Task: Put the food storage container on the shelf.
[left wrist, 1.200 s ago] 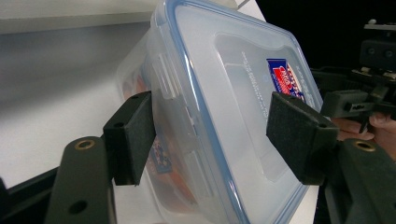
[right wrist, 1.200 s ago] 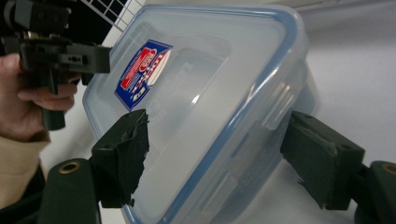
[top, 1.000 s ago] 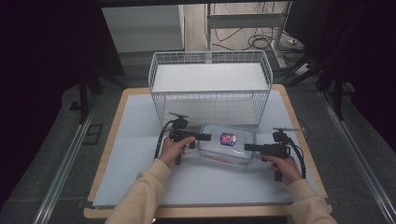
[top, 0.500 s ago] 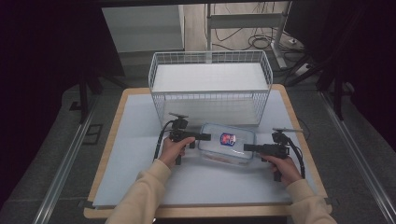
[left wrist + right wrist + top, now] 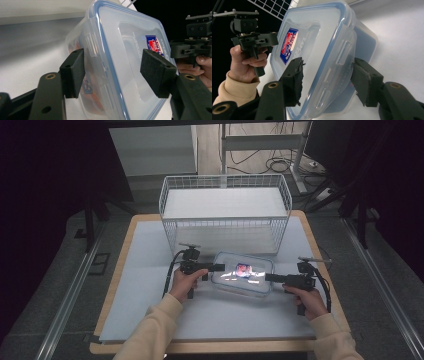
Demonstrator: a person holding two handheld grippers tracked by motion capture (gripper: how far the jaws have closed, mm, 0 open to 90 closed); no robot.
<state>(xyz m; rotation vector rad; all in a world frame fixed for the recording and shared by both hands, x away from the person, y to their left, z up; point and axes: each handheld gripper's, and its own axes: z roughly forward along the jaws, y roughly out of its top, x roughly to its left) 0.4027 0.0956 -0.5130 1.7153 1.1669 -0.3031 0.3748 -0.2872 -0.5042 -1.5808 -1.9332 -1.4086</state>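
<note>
Clear plastic, edged with a blue seal, sits between both claws: a lidded food box [image 5: 242, 274] lies on the pale tabletop [image 5: 150, 270], just in front of the wire basket [image 5: 225, 215]. Over the last second almost nothing has shifted. The box lies where it lay, and the two hands have only crept in a little toward its short ends, so the lift, if one is meant, has not begun.

Nearest in the high view, the person's cream sleeves come in from below. The left claw [image 5: 117, 72] has its jaws spread to either side of the box's near end, one pad by the wall under the rim and one over the lid; the left gripper view shows a gap at the lid-side pad, so it is open and straddling, not clamping. The right claw [image 5: 329, 82] stands the same way at the opposite end. Its pads look closer to the plastic, though I cannot tell for sure whether they touch; I judge it not yet closed.

Something red and blue shows through the lid, a label [image 5: 243, 269] by the look of it.

Farther back, the basket stands empty on the tabletop, a likely place for the box.
</note>
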